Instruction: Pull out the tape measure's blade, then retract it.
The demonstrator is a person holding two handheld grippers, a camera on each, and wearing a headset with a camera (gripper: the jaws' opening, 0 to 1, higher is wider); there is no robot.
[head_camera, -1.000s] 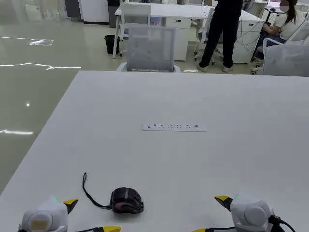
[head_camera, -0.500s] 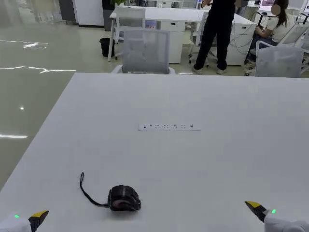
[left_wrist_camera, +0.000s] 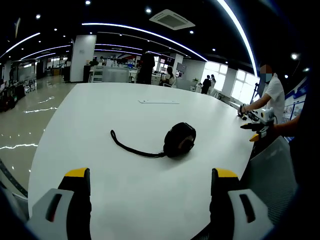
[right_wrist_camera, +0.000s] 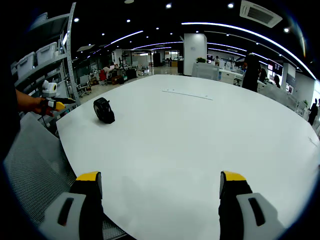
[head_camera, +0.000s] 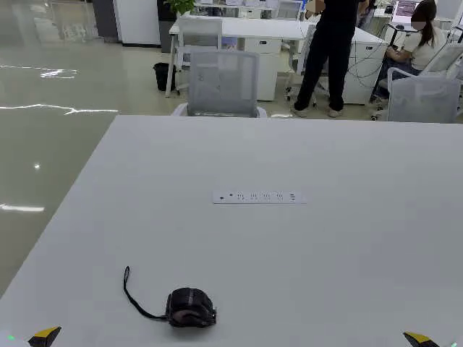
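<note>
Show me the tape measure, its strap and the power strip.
tape measure [head_camera: 191,307], head view, black case.
strap [left_wrist_camera: 127,147], left gripper view, mid cord.
power strip [head_camera: 258,196], head view, middle sockets.

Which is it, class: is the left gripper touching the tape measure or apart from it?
Apart. The left gripper view shows bare table between the open left gripper and the tape measure.

White table [head_camera: 362,253], black tape measure [head_camera: 191,307] near edge, power strip [head_camera: 257,196] mid-table

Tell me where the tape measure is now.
Head view: the tape measure lies low left on the table, nearer the person than the power strip.
</note>
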